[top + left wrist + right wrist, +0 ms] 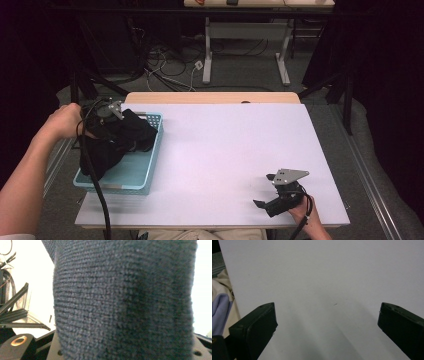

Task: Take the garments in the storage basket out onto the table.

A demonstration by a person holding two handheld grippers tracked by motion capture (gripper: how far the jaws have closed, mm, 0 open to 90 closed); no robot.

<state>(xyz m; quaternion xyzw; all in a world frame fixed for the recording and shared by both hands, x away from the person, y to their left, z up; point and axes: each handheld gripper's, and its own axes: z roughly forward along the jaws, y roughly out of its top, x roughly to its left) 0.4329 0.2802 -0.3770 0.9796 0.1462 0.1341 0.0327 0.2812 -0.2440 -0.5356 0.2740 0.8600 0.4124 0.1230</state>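
Note:
A dark knit garment [131,134] lies bunched in a light blue plastic basket [148,169] at the table's left edge, one end drooping over the basket's left rim. My left gripper [122,116] sits at the basket's far end with the cloth gathered up against it. In the left gripper view the knit fabric [125,305] hangs right in front of the camera and hides the jaws. My right gripper [264,190] rests low over the white table [225,140] near the front right. It stands open, its fingers [254,327] wide apart over bare tabletop.
A thick black cable [95,185] trails from the left gripper across the basket and off the front edge. Beyond the table's far edge are floor cables [165,70] and the white legs of another desk [207,55]. Pale cloth [219,305] shows past the table's near edge.

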